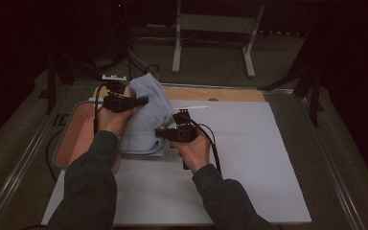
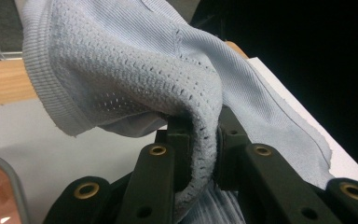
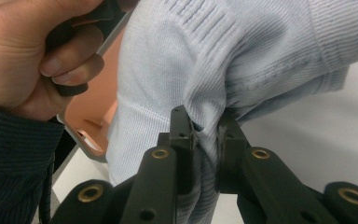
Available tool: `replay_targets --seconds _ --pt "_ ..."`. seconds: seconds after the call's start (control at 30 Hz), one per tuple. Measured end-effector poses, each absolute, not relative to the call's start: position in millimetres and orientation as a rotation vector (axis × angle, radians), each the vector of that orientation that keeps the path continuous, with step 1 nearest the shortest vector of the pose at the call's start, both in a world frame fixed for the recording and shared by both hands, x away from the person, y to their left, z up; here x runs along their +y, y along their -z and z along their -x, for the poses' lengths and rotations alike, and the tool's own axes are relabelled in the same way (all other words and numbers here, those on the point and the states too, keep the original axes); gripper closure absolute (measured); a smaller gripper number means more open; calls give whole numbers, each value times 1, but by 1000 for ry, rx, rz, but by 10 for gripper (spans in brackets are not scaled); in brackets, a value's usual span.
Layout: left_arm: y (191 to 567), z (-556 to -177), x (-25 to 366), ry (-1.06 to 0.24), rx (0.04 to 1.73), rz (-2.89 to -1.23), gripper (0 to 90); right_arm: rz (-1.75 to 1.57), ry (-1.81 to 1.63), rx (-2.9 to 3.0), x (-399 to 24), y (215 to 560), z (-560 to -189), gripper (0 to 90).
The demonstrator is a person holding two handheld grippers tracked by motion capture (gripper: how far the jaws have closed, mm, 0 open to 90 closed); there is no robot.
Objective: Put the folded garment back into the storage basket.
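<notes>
Left tool point(image 1: 141, 101): closed on the pale blue knit garment point(image 1: 146, 115); in the left gripper view both black jaws pinch a fold of open-mesh knit point(image 2: 204, 154), the cloth bulging above the jaws and draping away to either side.
Right tool point(image 1: 159, 132): closed on the same garment; in the right gripper view the jaws clamp a bunched ridge of ribbed knit point(image 3: 208, 135).
Left hand point(image 1: 112, 120): wrapped round the left tool's body, at about 9 o'clock of the garment in the high view; its fingers point(image 3: 63, 65) curl around the black handle in the right gripper view.
Right hand point(image 1: 194, 149): holds the right tool at about 5 o'clock of the garment in the high view.
Garment, place: lifted between the two tools above the desk's left half, its top rising toward 12 o'clock, its lower edge lying on the white sheet point(image 1: 249, 158).
Garment, make: light blue; ribbed band along one edge point(image 2: 42, 70), mesh panel next to it, finer rib elsewhere.
Tray point(image 1: 76, 139): salmon-pink inside, grey rim, at 9 o'clock of the garment, on the desk's left edge, under the left forearm.
White sheet: covers most of the desk, from the garment out to 3 and 6 o'clock.
Wooden strip point(image 1: 211, 93): bare desk edge at 12 o'clock, beyond the sheet.
Sleeves point(image 1: 88, 191): dark, entering from 6 o'clock.
Metal frame point(image 1: 215, 28): pale, on the floor well beyond the desk at 12 o'clock.
</notes>
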State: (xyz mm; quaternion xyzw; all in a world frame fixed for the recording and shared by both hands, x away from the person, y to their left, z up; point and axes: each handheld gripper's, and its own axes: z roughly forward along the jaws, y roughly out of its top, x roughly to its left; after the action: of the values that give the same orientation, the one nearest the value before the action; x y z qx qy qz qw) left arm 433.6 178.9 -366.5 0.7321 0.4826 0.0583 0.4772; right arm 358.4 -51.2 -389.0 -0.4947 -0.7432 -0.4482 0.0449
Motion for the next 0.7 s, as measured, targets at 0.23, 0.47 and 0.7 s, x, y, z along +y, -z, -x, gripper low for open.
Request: replay_targets --seconds 0.23,0.47,0.7 --pt "358 -434 188 -167 1186 -1777 806 1498 1390 -2260 -43 382 -361 809" --pt "352 -432 202 -194 1202 -1761 806 1488 1396 -2244 -29 383 -364 809" --pt "351 -431 215 -214 1224 -1755 806 1467 1399 -2250 -15 383 -367 809"
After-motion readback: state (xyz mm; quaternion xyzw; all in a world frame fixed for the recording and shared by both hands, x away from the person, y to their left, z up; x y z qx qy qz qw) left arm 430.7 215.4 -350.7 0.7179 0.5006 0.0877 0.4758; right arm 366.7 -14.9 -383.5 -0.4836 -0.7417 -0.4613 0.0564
